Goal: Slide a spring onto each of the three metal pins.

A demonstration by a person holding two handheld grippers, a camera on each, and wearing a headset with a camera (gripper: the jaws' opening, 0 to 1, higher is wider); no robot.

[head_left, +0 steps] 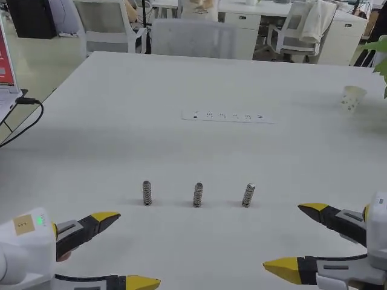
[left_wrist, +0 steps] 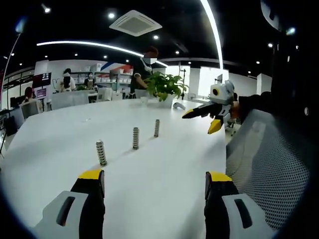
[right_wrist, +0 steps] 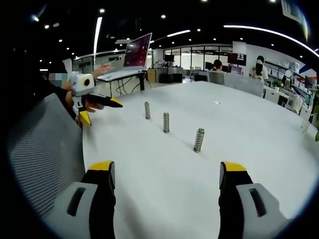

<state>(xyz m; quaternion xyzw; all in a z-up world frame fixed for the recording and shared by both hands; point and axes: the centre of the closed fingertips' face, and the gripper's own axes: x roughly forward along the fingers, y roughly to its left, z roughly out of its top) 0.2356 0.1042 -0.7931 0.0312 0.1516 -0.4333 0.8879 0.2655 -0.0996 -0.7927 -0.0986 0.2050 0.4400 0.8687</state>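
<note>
At the lower left of the head view, the left gripper (head_left: 138, 248) has its jaws spread wide and empty. Across the lower middle of the white table (head_left: 181, 78) stand three grey coils in a row: the left spring (head_left: 147, 193), the middle spring (head_left: 198, 194), and the right spring (head_left: 248, 195), which leans slightly. At the lower right, the right gripper (head_left: 283, 235) is also wide open and empty.

Bare table (head_left: 121, 139) is left open around the three upright springs (head_left: 198, 194), spaced apart in a row, while a power strip (head_left: 227, 116) and a paper cup (head_left: 352, 98) are set well beyond them.
</note>
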